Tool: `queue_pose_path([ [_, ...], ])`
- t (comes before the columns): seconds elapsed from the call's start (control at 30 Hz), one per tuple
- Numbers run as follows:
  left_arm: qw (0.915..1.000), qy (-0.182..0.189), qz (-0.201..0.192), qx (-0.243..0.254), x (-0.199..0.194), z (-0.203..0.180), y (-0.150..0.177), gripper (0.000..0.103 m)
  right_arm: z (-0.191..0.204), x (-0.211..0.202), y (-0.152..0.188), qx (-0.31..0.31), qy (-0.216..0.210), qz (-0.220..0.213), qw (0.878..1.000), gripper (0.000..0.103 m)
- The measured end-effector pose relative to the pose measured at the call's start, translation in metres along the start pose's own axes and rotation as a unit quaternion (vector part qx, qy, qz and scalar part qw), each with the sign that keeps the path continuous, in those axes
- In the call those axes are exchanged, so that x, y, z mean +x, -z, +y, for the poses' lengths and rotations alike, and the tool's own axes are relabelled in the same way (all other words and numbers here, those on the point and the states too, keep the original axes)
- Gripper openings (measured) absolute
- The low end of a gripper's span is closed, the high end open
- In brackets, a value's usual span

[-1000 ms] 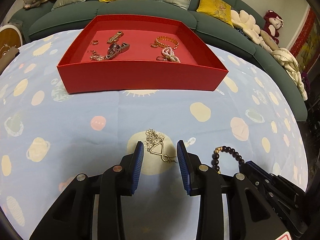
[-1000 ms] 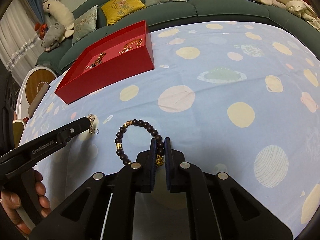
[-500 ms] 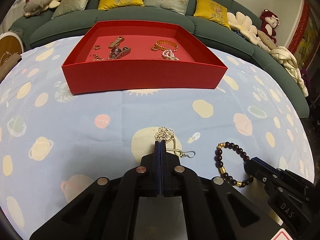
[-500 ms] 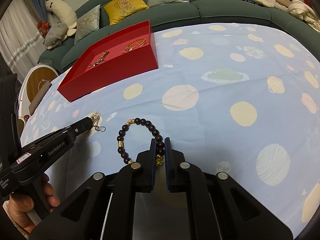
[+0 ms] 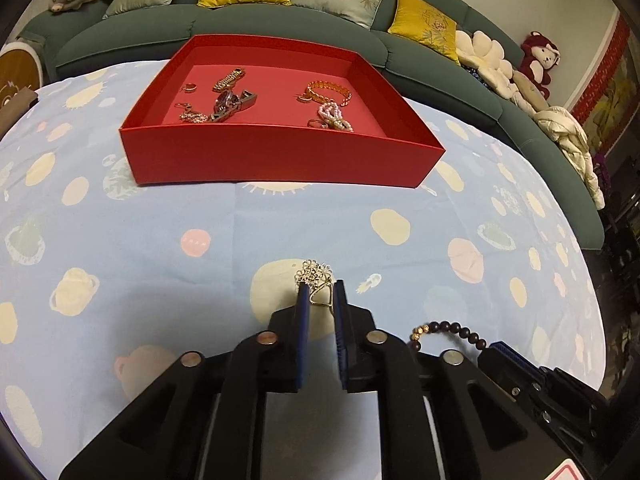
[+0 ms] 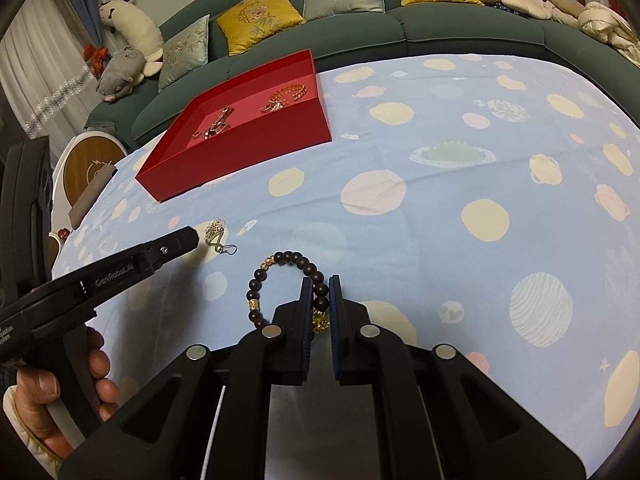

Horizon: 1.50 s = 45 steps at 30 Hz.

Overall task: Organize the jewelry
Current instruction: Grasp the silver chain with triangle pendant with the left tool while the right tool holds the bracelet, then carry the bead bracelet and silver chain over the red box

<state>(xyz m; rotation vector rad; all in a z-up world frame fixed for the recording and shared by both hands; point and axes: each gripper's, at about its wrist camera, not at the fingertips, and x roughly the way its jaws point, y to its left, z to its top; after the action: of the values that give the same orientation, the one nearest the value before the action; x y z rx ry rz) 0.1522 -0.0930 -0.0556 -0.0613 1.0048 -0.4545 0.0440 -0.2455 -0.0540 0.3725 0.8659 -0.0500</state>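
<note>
A gold flower earring (image 5: 316, 280) lies on the blue tablecloth, and its wire loop sits between the fingers of my left gripper (image 5: 320, 292), which stands slightly open around it. The earring also shows in the right wrist view (image 6: 215, 234), lying just off the left gripper's tip (image 6: 188, 238). A dark bead bracelet (image 6: 280, 276) with gold beads lies on the cloth. My right gripper (image 6: 320, 284) is shut on its right side. The bracelet also shows in the left wrist view (image 5: 448, 330). A red box (image 5: 280, 160) holding several jewelry pieces stands further back.
A green sofa (image 5: 440, 68) with yellow and grey cushions curves behind the table. Plush toys (image 6: 124, 64) lie on it. A round white and wood object (image 6: 86, 164) stands at the left table edge. The cloth between the box and the grippers is bare.
My left gripper closed fully half a second ago and now stands slightly open around the earring's loop. My right gripper stays shut on the bracelet, little moved.
</note>
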Motion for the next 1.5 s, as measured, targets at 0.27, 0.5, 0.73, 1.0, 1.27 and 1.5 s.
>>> queue_pose_path([
  [0.27, 0.9991, -0.024, -0.01, 0.033, 0.016, -0.014, -0.002, 0.018, -0.005, 0.001, -0.001, 0.007, -0.003, 0.0, 1.0, 0.007],
  [0.5, 0.9991, -0.018, -0.016, 0.035, 0.007, -0.01, 0.004, 0.014, -0.002, -0.001, 0.001, 0.004, -0.008, -0.004, 1.0, 0.007],
  [0.73, 0.9991, -0.001, -0.037, 0.02, -0.025, -0.002, 0.005, 0.014, 0.01, -0.019, -0.003, -0.005, -0.021, -0.021, 1.0, 0.007],
  [1.0, 0.9978, 0.008, -0.065, 0.012, -0.072, 0.005, 0.004, 0.014, 0.032, -0.051, -0.012, -0.02, -0.046, -0.048, 0.998, 0.007],
  [1.27, 0.9953, 0.013, -0.094, 0.018, -0.119, 0.008, -0.007, 0.014, 0.06, -0.083, -0.029, -0.05, -0.067, -0.078, 0.993, 0.007],
  [1.5, 0.9926, 0.014, -0.114, 0.039, -0.147, 0.012, -0.032, 0.014, 0.08, -0.098, -0.059, -0.076, -0.085, -0.098, 0.989, 0.007],
])
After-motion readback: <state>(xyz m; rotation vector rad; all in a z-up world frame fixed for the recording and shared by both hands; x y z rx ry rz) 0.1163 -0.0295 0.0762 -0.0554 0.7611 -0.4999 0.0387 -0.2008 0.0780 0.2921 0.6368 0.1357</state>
